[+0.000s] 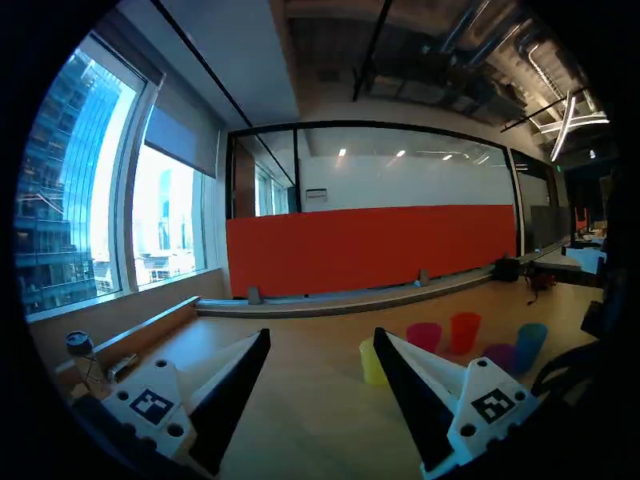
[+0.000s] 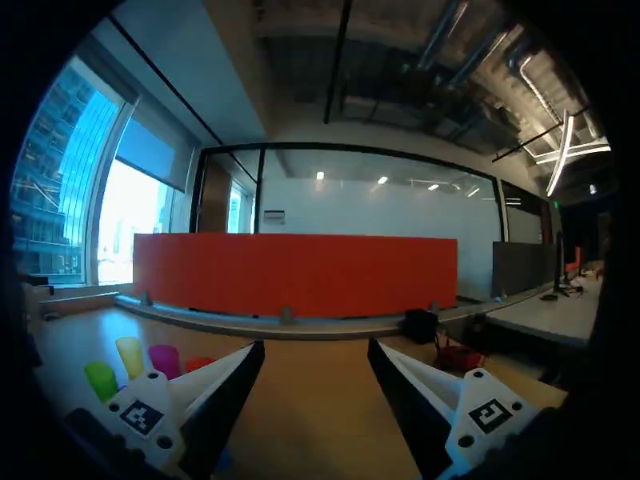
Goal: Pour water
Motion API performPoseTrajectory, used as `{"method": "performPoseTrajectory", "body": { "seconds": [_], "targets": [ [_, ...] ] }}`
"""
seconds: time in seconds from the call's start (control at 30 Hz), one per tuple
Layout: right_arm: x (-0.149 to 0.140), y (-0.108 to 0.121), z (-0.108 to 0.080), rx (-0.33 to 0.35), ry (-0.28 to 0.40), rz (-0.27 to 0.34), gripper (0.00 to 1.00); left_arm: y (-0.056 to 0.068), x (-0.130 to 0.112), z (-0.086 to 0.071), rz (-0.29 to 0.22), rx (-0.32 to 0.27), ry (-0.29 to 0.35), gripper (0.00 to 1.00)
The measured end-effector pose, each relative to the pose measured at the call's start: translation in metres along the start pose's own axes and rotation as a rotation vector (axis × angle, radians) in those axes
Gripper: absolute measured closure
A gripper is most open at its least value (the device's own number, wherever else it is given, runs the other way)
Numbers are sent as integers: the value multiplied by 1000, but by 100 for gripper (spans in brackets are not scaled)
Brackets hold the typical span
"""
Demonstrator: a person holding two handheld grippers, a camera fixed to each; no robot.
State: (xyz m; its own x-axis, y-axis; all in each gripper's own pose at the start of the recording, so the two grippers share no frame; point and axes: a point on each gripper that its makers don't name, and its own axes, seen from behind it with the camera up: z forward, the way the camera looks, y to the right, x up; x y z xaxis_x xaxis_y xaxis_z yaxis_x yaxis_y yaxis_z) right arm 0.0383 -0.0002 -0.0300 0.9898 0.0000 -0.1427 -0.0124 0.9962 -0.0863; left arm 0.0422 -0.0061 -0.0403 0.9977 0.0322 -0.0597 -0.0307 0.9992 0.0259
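Several coloured plastic cups stand on the wooden table: a yellow cup, a pink cup, a red cup, a purple cup and a blue cup. My left gripper is open and empty, and its right finger overlaps the yellow cup in the picture. In the right gripper view a green cup, a yellow cup and a pink cup stand at the lower left. The left finger partly hides a red cup. My right gripper is open with nothing between its fingers.
A long orange partition closes the table's far edge under a glass wall. Tall windows run along the left. A small dark stand sits on the ledge at the left. A black box and a red object lie far right.
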Motion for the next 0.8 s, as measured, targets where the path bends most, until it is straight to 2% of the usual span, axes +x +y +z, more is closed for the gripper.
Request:
{"method": "performPoseTrajectory", "body": {
  "seconds": [0.3, 0.6, 0.8],
  "targets": [
    [-7, 3, -3, -6, -18, 24, 0, -4, -13, 11, -4, 30, 13, 4],
    [1, 11, -6, -19, -17, 45, 0, 1, -24, 18, 12, 33, 25, 4],
    [-2, 11, -9, -20, -23, 52, 0, 6, -33, 20, -6, 32, 26, 4]
  ]
}}
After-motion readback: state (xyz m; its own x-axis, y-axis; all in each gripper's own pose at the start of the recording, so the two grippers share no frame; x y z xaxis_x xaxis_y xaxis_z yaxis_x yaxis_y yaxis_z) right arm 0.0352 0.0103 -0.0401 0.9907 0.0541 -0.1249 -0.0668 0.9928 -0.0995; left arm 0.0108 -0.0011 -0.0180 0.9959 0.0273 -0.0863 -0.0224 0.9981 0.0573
